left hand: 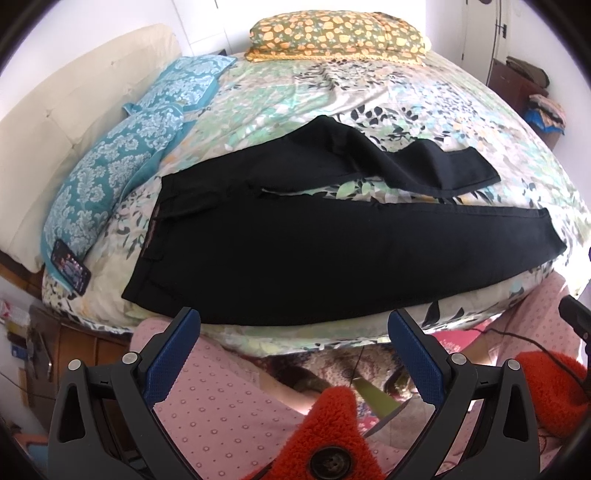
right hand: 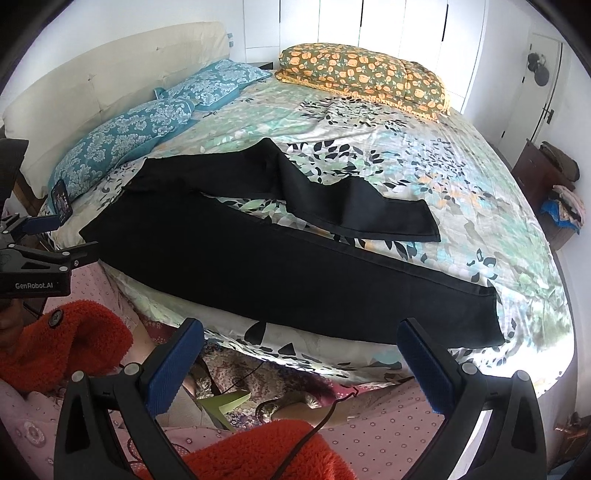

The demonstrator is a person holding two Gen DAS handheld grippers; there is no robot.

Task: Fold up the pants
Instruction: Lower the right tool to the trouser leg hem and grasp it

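Black pants lie spread on the floral bedspread, waistband to the left and legs running right. The near leg lies flat along the bed's front edge. The far leg is rumpled, with a kink in it. My left gripper stands open just short of the bed edge, in front of the pants' seat, with nothing in it. It also shows at the left edge of the right wrist view. My right gripper is open and empty before the near leg.
Two teal patterned pillows lean on a cream headboard at the left. An orange-flowered cushion lies at the far side. A phone rests by the pillows. Red fleece sleeves and pink clothing are below.
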